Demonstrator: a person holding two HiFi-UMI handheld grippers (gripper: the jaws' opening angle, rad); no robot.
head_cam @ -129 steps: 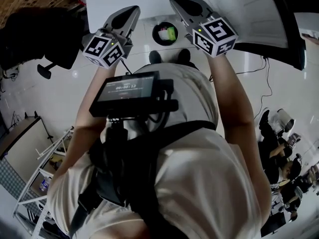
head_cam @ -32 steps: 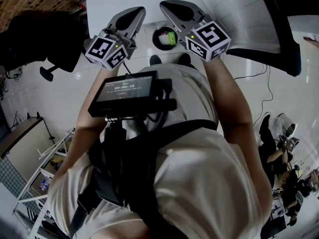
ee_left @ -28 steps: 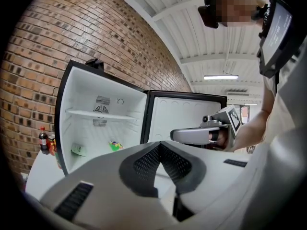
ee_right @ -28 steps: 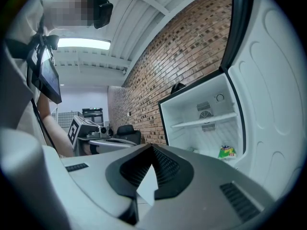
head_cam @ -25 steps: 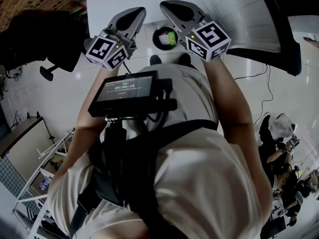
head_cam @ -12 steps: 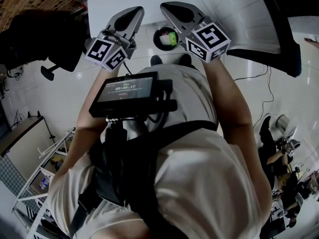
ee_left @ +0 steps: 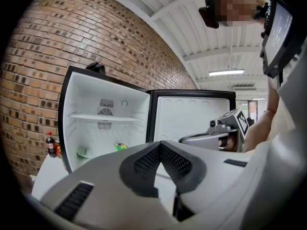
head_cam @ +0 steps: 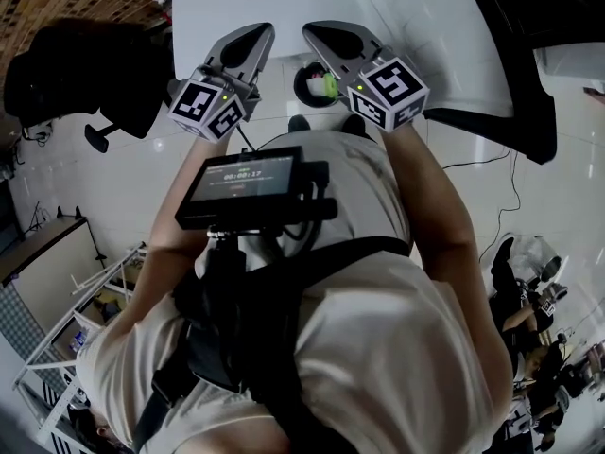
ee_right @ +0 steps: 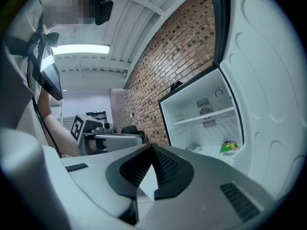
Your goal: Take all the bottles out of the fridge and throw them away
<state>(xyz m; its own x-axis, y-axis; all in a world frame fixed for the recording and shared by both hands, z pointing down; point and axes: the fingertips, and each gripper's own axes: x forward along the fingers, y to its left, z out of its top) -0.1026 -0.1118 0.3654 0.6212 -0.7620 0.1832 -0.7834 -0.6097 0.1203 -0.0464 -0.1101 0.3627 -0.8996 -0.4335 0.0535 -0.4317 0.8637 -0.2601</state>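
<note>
Head view: you stand facing the open fridge (ee_left: pixel 108 104) with both grippers raised and holding nothing.

Your left gripper (head_cam: pixel 253 34) and right gripper (head_cam: pixel 319 32) are each clenched on nothing, their pads meeting at the tips. They point towards the fridge, side by side but apart. On the fridge's floor, under its shelf (ee_left: pixel 103 117), lie a green-and-yellow item (ee_left: pixel 121 146) and a pale item (ee_left: pixel 84 152) to its left, both too small to tell whether they are bottles. Just outside the fridge's left wall, a dark bottle (ee_left: pixel 50 145) with a red cap stands upright. In front of the fridge, between your grippers, a round bin (head_cam: pixel 301 78) sits on the ground with something green in it.
</note>
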